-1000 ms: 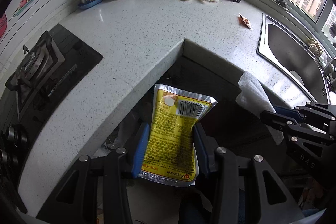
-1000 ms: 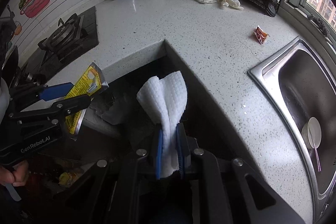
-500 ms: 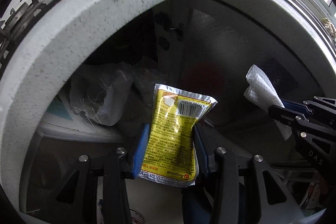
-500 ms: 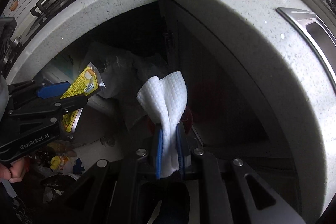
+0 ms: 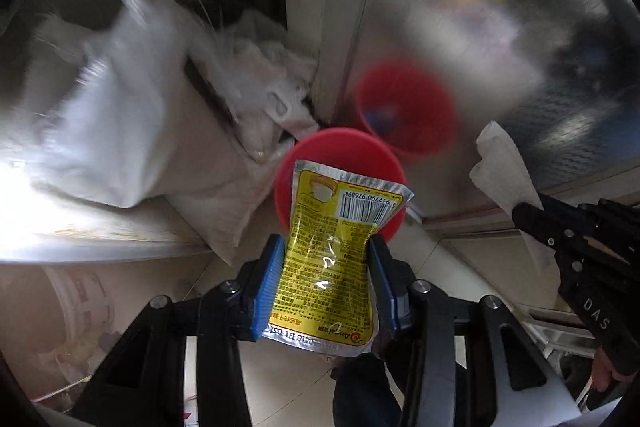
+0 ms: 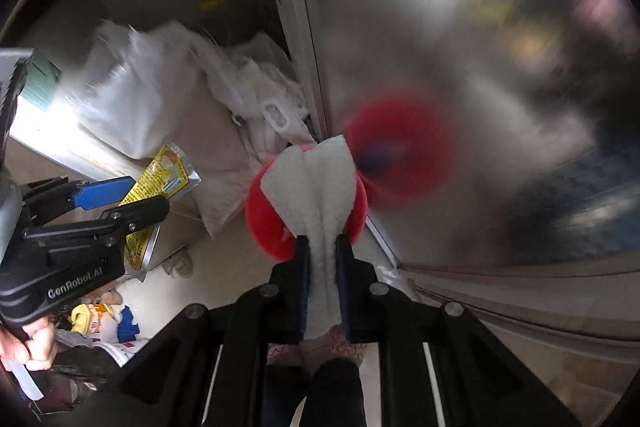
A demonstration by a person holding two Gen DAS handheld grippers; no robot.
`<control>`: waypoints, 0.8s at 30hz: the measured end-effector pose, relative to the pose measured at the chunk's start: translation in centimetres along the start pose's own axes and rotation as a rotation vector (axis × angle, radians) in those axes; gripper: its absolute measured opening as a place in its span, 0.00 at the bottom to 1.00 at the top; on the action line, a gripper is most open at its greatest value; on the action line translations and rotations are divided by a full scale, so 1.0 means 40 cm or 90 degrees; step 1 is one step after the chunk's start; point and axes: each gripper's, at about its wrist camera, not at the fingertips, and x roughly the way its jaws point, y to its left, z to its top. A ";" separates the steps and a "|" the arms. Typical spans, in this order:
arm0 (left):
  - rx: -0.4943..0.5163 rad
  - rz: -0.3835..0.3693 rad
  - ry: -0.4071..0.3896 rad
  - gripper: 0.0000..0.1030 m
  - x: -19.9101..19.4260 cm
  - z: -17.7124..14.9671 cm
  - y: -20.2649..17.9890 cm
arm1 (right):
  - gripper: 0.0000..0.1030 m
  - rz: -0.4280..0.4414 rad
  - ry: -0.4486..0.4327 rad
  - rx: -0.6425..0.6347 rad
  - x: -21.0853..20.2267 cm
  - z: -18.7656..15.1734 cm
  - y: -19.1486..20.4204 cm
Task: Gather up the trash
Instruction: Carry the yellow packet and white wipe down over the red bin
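My left gripper (image 5: 326,251) is shut on a yellow foil sachet (image 5: 336,255) with a barcode, held upright in front of a red bin (image 5: 320,155) on the floor below the counter. The sachet also shows in the right wrist view (image 6: 158,187), gripped by the left gripper (image 6: 120,197). My right gripper (image 6: 322,247) is shut on a folded white paper towel (image 6: 316,187), held just above the same red bin (image 6: 260,219). In the left wrist view the towel (image 5: 504,167) and right gripper (image 5: 536,211) sit at the right.
White plastic bags (image 5: 132,115) are piled left of the bin. A shiny metal cabinet door (image 5: 500,39) stands behind it and mirrors the bin. Loose litter (image 6: 104,319) lies on the tiled floor at lower left.
Both grippers have dropped from counter height to below the counter edge and tilted down. The red bin has come into view directly ahead of the sachet and towel. Both grips are unchanged.
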 end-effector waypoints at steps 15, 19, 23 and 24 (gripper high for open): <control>0.068 -0.005 0.020 0.40 0.294 0.060 0.008 | 0.11 -0.001 0.030 0.041 0.245 -0.020 -0.062; 0.080 -0.009 0.017 0.41 0.309 0.070 0.007 | 0.11 0.000 0.036 0.045 0.262 -0.021 -0.072; 0.085 -0.015 0.024 0.45 0.325 0.080 0.007 | 0.11 -0.002 0.043 0.048 0.276 -0.014 -0.078; 0.086 -0.014 0.023 0.47 0.326 0.080 0.007 | 0.11 -0.003 0.044 0.046 0.288 -0.009 -0.076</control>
